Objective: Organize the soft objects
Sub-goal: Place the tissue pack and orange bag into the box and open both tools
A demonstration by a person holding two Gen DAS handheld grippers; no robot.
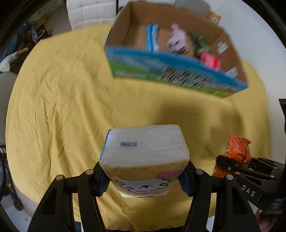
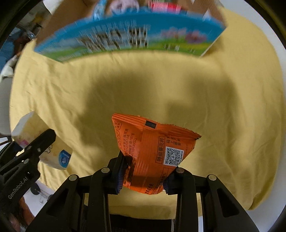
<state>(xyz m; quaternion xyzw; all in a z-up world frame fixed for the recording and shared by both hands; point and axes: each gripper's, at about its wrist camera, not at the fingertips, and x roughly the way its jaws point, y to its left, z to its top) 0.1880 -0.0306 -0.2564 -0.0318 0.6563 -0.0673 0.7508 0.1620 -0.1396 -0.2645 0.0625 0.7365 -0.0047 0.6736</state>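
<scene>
While clamped, left claw (image 1: pixel 143 178) on tissue pack (image 1: pixel 144 148), right claw (image 2: pixel 143 175) on orange packet (image 2: pixel 152 148): cardboard box (image 1: pixel 160 75) beyond.

A wrinkled yellow cloth (image 1: pixel 62 100) spreads under and well ahead of the jaws, a white quilted chair back (image 1: pixel 91 14) stands far ahead to their left past the cloth's far edge, and a white plush shape (image 1: pixel 9 61) lies off the cloth's left edge, in dim clutter.
</scene>
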